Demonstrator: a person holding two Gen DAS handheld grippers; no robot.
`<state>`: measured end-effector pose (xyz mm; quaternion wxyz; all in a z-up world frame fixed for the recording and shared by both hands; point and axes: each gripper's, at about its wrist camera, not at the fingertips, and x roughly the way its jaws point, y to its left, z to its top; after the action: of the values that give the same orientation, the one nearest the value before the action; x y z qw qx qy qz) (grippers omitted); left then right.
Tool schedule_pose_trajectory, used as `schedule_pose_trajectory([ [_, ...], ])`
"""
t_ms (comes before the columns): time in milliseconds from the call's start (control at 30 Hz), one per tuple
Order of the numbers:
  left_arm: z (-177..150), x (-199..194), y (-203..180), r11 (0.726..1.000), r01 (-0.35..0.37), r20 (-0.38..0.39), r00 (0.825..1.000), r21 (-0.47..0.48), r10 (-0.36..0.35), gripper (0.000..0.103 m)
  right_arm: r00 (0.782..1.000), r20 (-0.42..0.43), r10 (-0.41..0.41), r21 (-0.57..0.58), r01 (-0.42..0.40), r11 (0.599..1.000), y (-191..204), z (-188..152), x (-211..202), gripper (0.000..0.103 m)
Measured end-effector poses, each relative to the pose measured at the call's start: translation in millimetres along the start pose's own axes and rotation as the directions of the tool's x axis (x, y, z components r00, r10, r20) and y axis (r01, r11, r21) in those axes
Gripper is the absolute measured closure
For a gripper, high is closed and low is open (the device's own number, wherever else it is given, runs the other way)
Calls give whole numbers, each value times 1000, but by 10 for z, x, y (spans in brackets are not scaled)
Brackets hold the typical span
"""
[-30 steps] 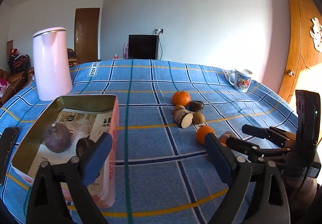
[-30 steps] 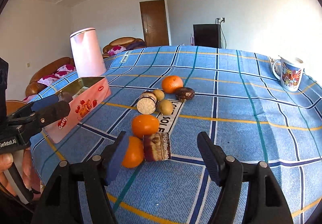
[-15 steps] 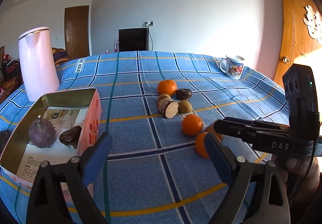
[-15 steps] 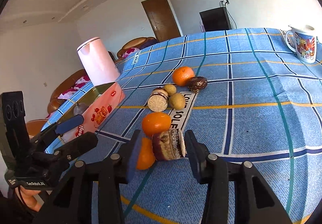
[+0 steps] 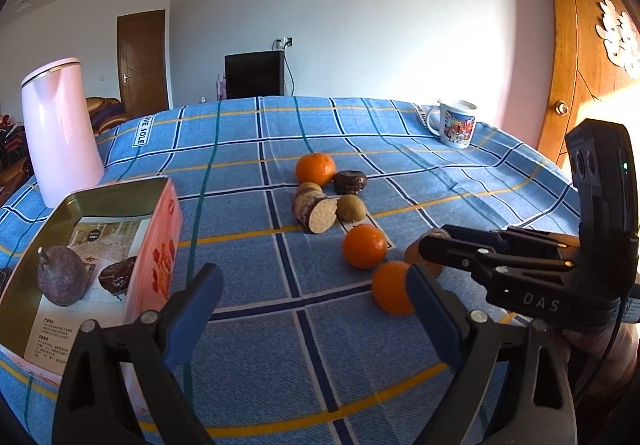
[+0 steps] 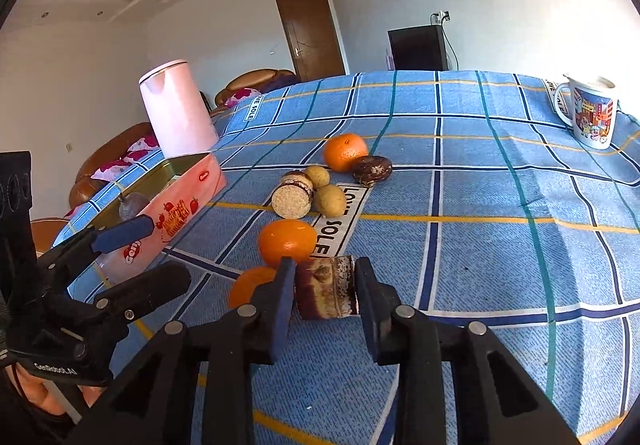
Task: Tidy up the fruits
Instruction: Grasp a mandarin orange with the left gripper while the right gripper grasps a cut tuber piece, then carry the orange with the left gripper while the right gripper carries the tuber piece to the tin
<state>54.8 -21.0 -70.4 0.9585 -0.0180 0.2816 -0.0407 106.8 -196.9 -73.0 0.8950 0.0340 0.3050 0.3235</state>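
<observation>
My right gripper [image 6: 325, 291] is shut on a brown cut chunk of fruit [image 6: 325, 287] low over the blue checked cloth; it also shows in the left wrist view [image 5: 430, 249]. Next to it lie two oranges [image 6: 287, 241] [image 6: 249, 285]. Further back sit a cut piece with a pale face [image 6: 291, 199], two small yellowish fruits [image 6: 329, 200], a third orange [image 6: 345, 151] and a dark wrinkled fruit [image 6: 372, 170]. My left gripper [image 5: 316, 311] is open and empty beside the pink tin [image 5: 158, 241], which holds a purple fruit [image 5: 62, 277] and a dark piece [image 5: 116, 277].
A tall pink kettle [image 5: 58, 129] stands behind the tin at the left. A printed mug [image 5: 456, 123] stands at the far right of the table. The table edge drops off on the right near a wooden door [image 5: 580, 65].
My right gripper has closed from wide open onto the brown cut chunk. My left gripper has swung right, away from above the tin, and stays open.
</observation>
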Motion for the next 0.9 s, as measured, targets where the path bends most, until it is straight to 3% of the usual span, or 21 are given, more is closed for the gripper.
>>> schedule_pose_trajectory([
  [233, 76, 194, -248, 997, 57, -53, 997, 44, -55, 11, 997, 67, -47, 46, 44, 998, -157, 0, -128, 71],
  [467, 39, 498, -356, 991, 128, -177, 977, 30, -120, 43, 995, 93, -26, 80, 18, 997, -218, -12, -165, 71],
  [500, 33, 526, -374, 990, 136, -190, 973, 29, -128, 44, 995, 94, -27, 78, 20, 997, -210, -13, -164, 71],
  [600, 4, 537, -388, 988, 154, -199, 969, 32, -144, 63, 995, 95, -38, 54, 33, 998, -164, -23, -162, 71],
  [900, -15, 389, -346, 989, 141, -120, 983, 39, -135, 64, 988, 142, -58, 5, 58, 998, -80, -53, -224, 71],
])
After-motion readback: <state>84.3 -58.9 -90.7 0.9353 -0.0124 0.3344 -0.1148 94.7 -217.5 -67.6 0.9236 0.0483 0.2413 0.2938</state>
